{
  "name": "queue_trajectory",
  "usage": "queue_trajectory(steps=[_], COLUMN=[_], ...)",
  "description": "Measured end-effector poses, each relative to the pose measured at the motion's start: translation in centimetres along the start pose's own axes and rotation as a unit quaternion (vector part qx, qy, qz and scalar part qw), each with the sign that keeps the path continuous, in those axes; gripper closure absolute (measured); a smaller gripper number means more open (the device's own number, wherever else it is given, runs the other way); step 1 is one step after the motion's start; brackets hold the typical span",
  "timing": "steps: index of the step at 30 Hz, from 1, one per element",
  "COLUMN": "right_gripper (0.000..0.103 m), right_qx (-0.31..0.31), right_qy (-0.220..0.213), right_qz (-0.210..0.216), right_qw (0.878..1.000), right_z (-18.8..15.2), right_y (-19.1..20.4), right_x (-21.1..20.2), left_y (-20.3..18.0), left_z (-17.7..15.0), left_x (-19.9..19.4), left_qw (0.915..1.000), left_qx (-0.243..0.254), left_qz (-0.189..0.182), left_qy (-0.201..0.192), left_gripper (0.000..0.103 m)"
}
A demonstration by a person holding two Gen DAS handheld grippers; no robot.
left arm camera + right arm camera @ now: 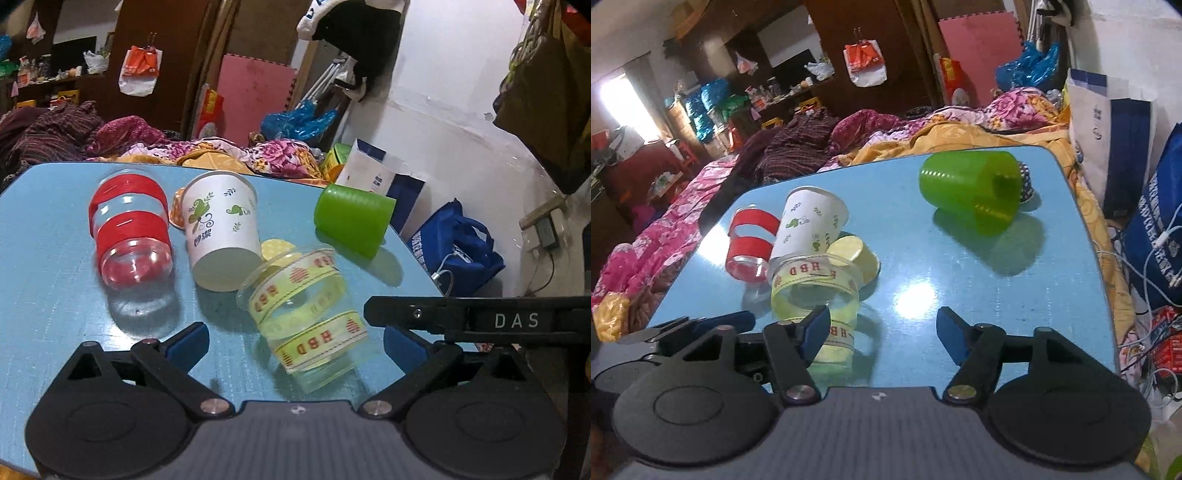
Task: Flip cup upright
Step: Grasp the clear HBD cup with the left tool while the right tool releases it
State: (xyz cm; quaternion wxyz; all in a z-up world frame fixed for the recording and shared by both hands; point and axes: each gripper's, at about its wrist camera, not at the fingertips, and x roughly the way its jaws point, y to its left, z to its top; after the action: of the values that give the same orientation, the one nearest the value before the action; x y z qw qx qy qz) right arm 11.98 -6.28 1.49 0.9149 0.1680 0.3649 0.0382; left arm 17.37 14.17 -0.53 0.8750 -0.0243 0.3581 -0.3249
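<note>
Left tool (pixel 295 341) spread | clear cup (pixel 303 314) between | paper cup (pixel 221 229) touching

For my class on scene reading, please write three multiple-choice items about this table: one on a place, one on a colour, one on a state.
1. Which cup lies between the left gripper's open fingers?
A. green cup
B. clear cup with yellow bands
C. white paper cup

2. What colour are the bands on the far-left clear cup?
A. red
B. blue
C. black

3. How is the green cup resting?
A. upright
B. stacked
C. on its side

Answers:
1 B, the yellow-banded cup sits there.
2 A, red stripes.
3 C, its side wall touches the blue table.
</note>
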Motion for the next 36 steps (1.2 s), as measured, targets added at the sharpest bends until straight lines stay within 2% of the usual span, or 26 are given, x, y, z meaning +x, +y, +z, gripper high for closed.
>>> queue_trajectory(steps=[3,10,14,17,21,26,27,33,36], right_gripper=[0.038,0.038,0.037,0.037,0.037,0.037,0.037,0.037,0.037], right_qx=[-0.001,0.011,0.014,0.008,-0.006,-0.025,-0.028,-0.030,-0.032], right_qy=[0.000,-0.018,-0.025,-0.029,-0.032,-0.019,-0.017,-0.016,-0.027], right_qz=[0.005,-0.019,-0.025,-0.024,-0.013,-0.006,-0.005,0.000,0.005], right_qw=[1.000,1.000,0.999,0.999,0.999,0.999,0.999,0.999,0.999], right_z=[0.0,0.2,-0.1,-0.3,-0.4,-0.7,-0.7,-1.0,-1.5], right_y=[-0.5,-2.3,-3.1,-3.0,-2.3,-1.1,-0.9,-1.1,-0.9], right_x=[-0.2,-1.4,-1.9,-2.1,-2.2,-1.1,-0.8,-0.5,-0.8], left_y=[0.2,-0.8,-0.5,0.0,-0.2,0.0,0.1,1.3,1.8], left_z=[0.1,0.7,0.9,1.2,1.2,1.2,1.2,0.7,0.0], left_x=[0.0,1.3,2.0,2.4,2.5,2.7,2.7,1.9,0.8], left_qw=[1.0000,0.9998,0.9986,0.9978,0.9978,0.9986,0.9987,0.9999,0.9992], left_qx=[-0.004,-0.011,-0.043,-0.054,-0.035,-0.020,-0.018,0.003,0.025], left_qz=[0.003,0.012,0.029,0.034,0.054,0.044,0.043,0.013,0.000], left_qy=[0.001,0.006,0.010,0.017,0.014,0.021,0.021,0.006,-0.031], left_gripper=[0.002,0.002,0.003,0.008,0.018,0.028,0.034,0.035,0.035])
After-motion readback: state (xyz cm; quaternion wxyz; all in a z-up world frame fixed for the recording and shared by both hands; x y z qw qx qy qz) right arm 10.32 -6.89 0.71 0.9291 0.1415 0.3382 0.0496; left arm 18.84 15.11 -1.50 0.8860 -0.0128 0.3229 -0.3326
